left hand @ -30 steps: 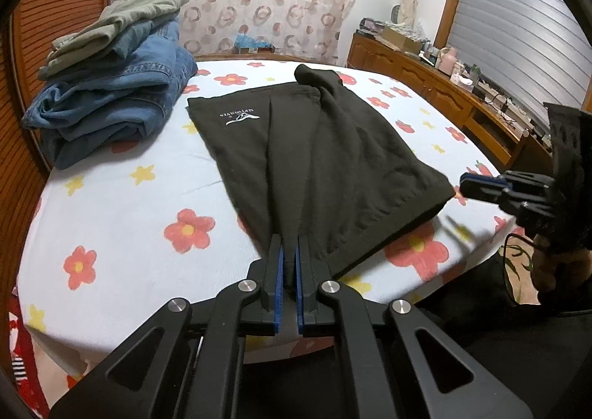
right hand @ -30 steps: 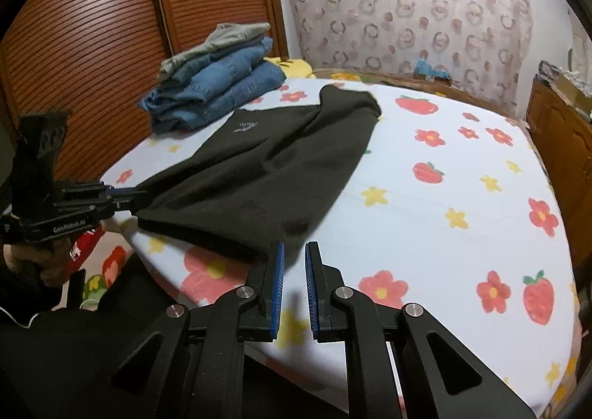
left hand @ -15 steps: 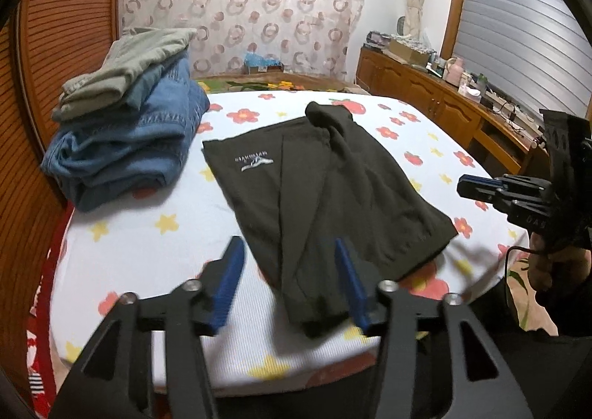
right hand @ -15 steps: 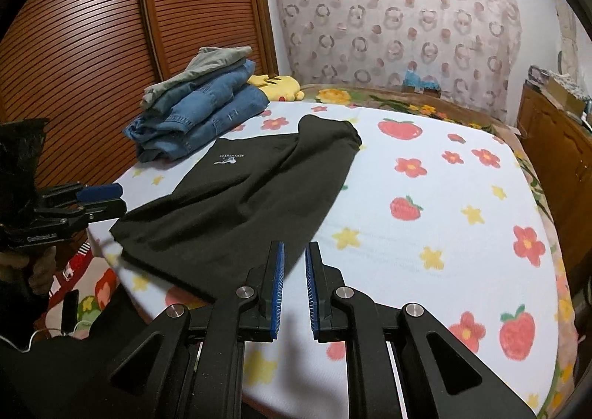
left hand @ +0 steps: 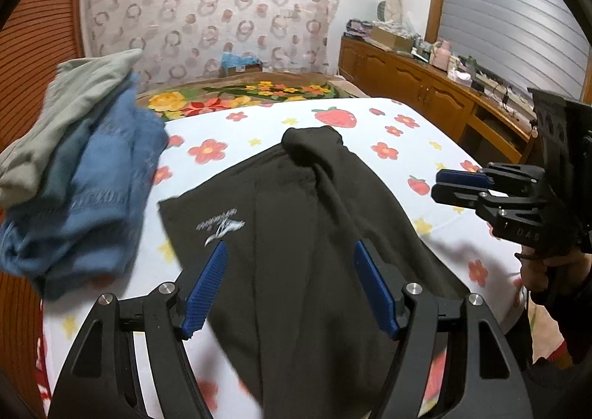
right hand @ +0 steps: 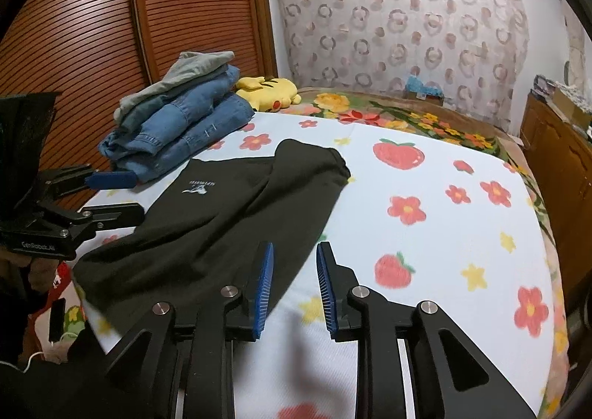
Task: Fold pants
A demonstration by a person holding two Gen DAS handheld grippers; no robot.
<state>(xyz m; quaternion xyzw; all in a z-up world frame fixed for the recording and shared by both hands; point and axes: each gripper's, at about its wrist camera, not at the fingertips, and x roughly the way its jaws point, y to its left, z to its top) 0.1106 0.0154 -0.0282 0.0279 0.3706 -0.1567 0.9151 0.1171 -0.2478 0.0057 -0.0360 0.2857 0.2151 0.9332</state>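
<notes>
The left tongs [left hand: 290, 285] are standing spread wide, their blue pads [left hand: 207, 285] well apart and gripping nothing. The pants [left hand: 314, 245] are lying under and ahead of them on the bed [left hand: 407, 130], dark cloth filling the gap between the two pads; whether the pads are touching the cloth cannot be told. The right tongs [right hand: 294, 285] are parted by a narrower gap and are likewise holding nothing. They are hanging over the near right edge of the pants [right hand: 222, 226], with the left pad [right hand: 264, 289] over the cloth and the right pad over bare sheet. The pants are lying folded lengthwise, the logo [right hand: 196, 187] facing up near the far left corner and the far end bunching into a small hump. A pile of jeans [right hand: 181, 130] is sitting just beside the far left edge of the pants, with a yellow plush [right hand: 270, 89] behind it.
</notes>
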